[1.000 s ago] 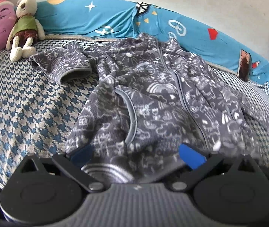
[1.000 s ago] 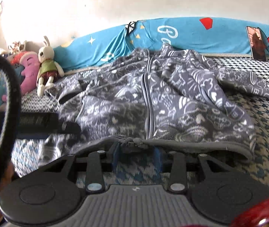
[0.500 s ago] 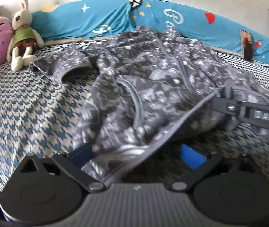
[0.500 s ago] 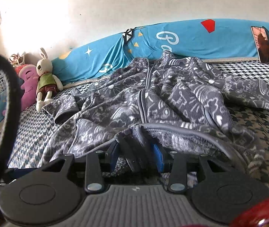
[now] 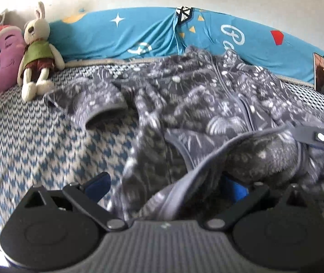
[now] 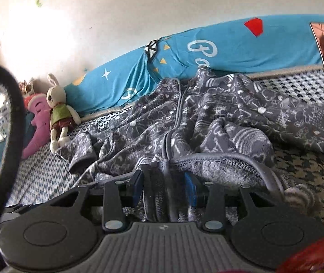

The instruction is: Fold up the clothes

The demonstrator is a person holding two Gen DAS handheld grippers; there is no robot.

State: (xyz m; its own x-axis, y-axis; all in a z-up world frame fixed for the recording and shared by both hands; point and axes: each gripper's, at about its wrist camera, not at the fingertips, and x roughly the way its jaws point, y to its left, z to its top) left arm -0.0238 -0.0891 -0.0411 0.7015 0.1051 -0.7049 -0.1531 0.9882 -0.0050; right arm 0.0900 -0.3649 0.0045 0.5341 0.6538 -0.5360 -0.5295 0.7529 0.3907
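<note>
Bed with blue-and-white houndstooth cover (image 5: 36, 141), turquoise printed bolster (image 5: 139, 34) along far wall, plush rabbit in green vest (image 5: 37, 52) far left. Dark grey patterned fleece zip jacket (image 5: 207, 104) lies spread mid-bed, collar far, sleeves still out to both sides; only the near hem is lifted, so folding looks barely started, bottom-up fold and sleeves left. Left gripper (image 5: 166, 186) low at near-left hem, fingers wide apart with bunched fabric between them; grip unclear, cannot tell. Right gripper (image 6: 164, 186) low at zipper bottom, fingers narrowed onto hem band, appears pinched and raised.
</note>
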